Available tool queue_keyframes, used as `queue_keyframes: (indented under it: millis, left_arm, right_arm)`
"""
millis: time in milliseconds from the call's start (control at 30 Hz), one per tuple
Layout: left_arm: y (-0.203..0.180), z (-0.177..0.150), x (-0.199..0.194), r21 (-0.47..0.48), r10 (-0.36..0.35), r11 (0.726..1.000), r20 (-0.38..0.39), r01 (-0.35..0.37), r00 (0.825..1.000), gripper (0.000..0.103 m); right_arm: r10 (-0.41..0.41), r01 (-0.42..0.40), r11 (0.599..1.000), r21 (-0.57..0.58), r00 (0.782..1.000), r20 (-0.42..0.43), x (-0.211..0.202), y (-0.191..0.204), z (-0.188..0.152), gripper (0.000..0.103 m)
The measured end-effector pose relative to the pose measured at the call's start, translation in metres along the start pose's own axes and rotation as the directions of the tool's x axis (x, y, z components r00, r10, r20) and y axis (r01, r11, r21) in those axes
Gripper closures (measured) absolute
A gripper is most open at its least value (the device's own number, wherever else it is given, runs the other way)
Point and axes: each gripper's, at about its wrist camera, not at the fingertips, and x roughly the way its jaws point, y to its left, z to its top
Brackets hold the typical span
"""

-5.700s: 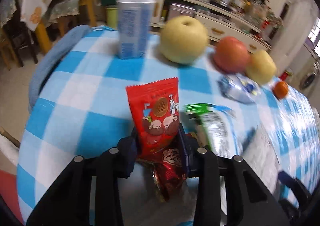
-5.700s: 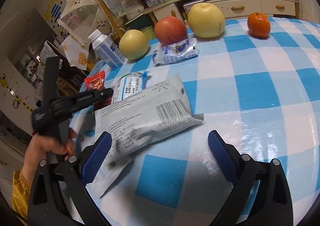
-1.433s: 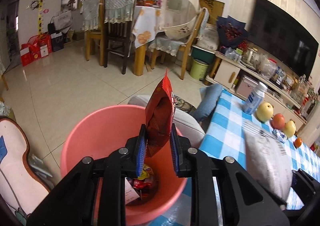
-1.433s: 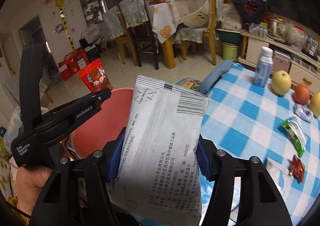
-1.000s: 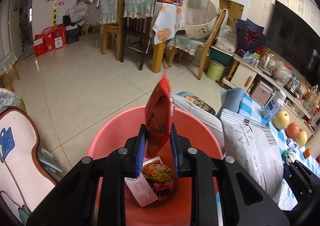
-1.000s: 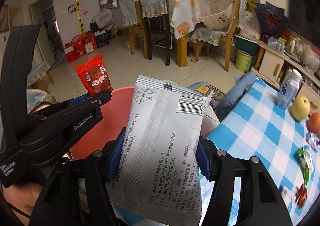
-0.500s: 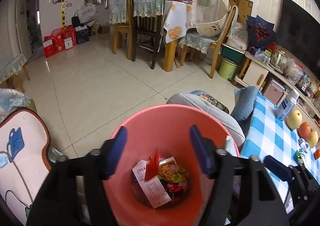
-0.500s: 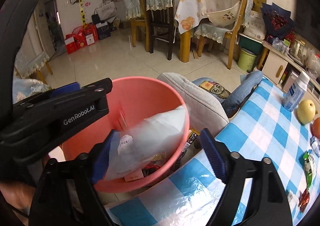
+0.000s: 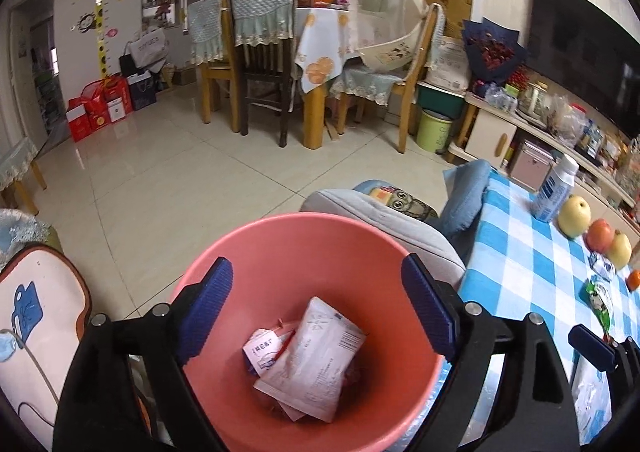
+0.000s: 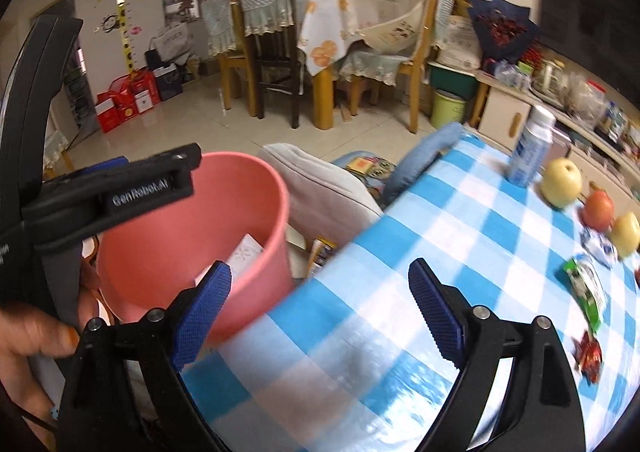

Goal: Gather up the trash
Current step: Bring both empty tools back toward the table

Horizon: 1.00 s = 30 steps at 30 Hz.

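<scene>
A pink bucket [image 9: 280, 240] stands on the floor beside the table; it also shows in the right wrist view [image 10: 248, 192]. Inside lie the large white bag [image 9: 316, 352] and other wrappers. My left gripper [image 9: 316, 308] is open and empty right above the bucket. My right gripper [image 10: 320, 312] is open and empty over the near edge of the blue checked table [image 10: 460, 236]. On the table lie a green wrapper [image 10: 586, 288], a red wrapper [image 10: 588, 352] and a blue-white wrapper [image 10: 598, 246].
A milk bottle [image 10: 530, 148], a pear [image 10: 562, 182], an apple [image 10: 598, 210] and another pear [image 10: 628, 238] stand at the table's far side. A grey cushioned seat [image 9: 384, 216] sits between bucket and table. Chairs and a dining table [image 9: 320, 52] stand behind.
Both grippers opened and dropped their loads: the red wrapper and the large white bag fell into the bucket. My right gripper has swung right, back over the table.
</scene>
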Motion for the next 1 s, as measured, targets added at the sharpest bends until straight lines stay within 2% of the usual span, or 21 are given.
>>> queue_keyframes:
  millis: [233,500,733,1000]
  left_arm:
    - [-0.025,-0.005,-0.003,0.04,-0.074,0.996,0.004,0.074,0.997,0.016]
    - [-0.059,-0.013,-0.005,0.105,-0.123,0.987,-0.006,0.123,0.992,0.016]
    - [-0.092,-0.025,-0.004,0.186,-0.12,0.975,-0.029,0.124,0.992,0.016]
    - [-0.121,-0.037,-0.003,0.213,-0.176,0.959,-0.062,0.186,0.982,0.016]
  right_arm:
    - [-0.029,0.03,0.997,0.07,1.0,-0.004,-0.019,-0.039,-0.025,0.014]
    - [-0.093,0.092,0.991,0.099,0.996,0.001,-0.044,-0.076,-0.046,0.014]
    - [-0.14,0.137,0.983,0.124,0.99,0.009,-0.065,-0.106,-0.065,0.014]
    - [-0.192,0.186,0.97,0.155,0.981,0.024,-0.084,-0.141,-0.084,0.014]
